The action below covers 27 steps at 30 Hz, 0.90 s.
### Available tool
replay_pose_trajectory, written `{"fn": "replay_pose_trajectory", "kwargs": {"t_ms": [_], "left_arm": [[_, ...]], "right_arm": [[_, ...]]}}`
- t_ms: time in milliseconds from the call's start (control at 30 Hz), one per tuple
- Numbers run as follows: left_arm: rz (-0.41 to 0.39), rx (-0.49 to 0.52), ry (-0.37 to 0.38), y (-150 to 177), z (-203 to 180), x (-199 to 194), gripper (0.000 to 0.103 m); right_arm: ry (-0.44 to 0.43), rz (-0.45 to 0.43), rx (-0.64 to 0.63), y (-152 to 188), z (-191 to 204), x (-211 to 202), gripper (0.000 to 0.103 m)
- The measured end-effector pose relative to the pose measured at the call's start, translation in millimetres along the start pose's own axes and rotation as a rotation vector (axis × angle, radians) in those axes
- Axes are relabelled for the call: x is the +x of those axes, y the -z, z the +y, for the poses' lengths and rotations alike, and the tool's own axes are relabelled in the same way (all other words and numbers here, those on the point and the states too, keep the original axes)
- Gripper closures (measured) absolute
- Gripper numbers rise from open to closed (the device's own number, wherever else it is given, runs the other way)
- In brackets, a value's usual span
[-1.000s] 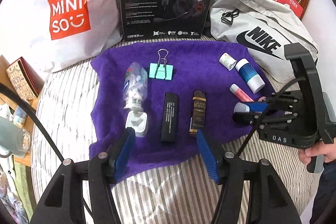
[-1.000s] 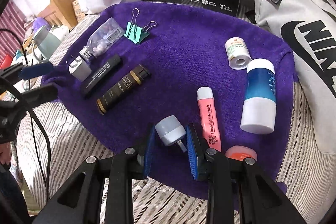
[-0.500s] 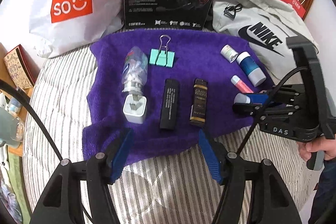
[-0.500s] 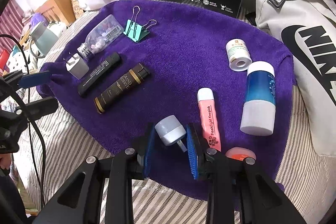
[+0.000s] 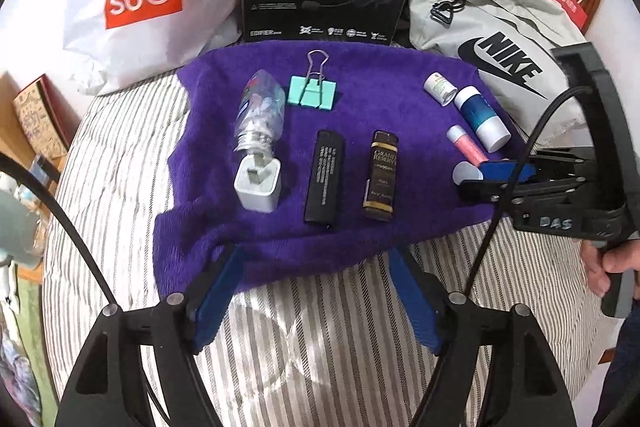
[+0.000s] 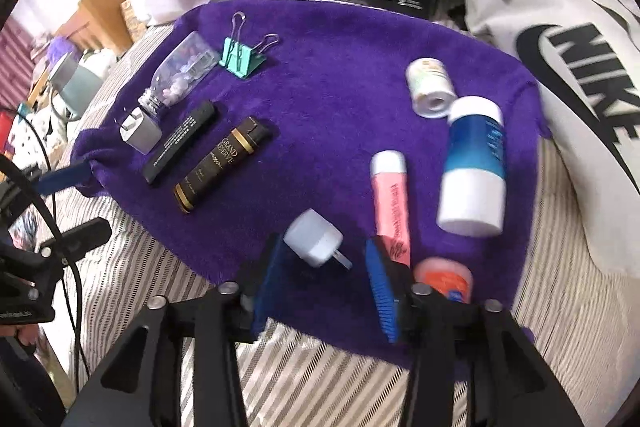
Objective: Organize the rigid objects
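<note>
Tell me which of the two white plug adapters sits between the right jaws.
The rounded pale adapter near the pink tube; the square adapter lies far off beside the clear bottle.

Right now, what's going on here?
A person holds a gripper in each hand over a purple towel spread with small items. The right gripper has its jaws around a small white plug adapter near the towel's front edge, with a gap on one side, so apparently not clamped. The left gripper hangs open and empty.
</note>
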<state>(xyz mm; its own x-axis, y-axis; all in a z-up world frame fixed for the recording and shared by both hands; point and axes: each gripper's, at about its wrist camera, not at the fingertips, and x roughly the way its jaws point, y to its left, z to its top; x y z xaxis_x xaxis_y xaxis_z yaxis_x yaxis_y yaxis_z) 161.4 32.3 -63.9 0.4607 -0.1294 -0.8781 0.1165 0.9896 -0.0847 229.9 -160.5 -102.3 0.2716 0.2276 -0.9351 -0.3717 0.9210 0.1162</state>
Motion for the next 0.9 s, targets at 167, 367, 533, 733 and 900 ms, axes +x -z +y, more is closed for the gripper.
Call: {"fn": "replay_pose_trajectory", "kwargs": {"t_ms": [167, 367, 533, 733, 900], "left_arm": [[-0.004, -0.014, -0.007, 14.8, -3.5, -12.8, 0.022], [-0.045, -0.029, -0.02, 32.3, -14.1, -44.6, 0.003], [-0.061, -0.03, -0.046, 43.2, -28.5, -67.7, 0.0], [-0.095, -0.088, -0.064, 50.7, -38.8, -91.2, 0.0], [-0.11, -0.05, -0.081, 56.4, -54.2, -101.3, 0.0]], "right_arm": [[0.016, -0.031, 0.042, 14.8, -2.4, -28.6, 0.03], [0.098, -0.098, 0.051, 52.3, 12.1, -69.0, 0.003], [0.145, -0.148, 0.12, 85.7, 22.3, -99.5, 0.0], [0.22, -0.212, 0.215, 120.3, 24.4, -129.1, 0.0], [0.254, -0.211, 0.276, 141.0, 20.7, -139.1, 0.0]]}}
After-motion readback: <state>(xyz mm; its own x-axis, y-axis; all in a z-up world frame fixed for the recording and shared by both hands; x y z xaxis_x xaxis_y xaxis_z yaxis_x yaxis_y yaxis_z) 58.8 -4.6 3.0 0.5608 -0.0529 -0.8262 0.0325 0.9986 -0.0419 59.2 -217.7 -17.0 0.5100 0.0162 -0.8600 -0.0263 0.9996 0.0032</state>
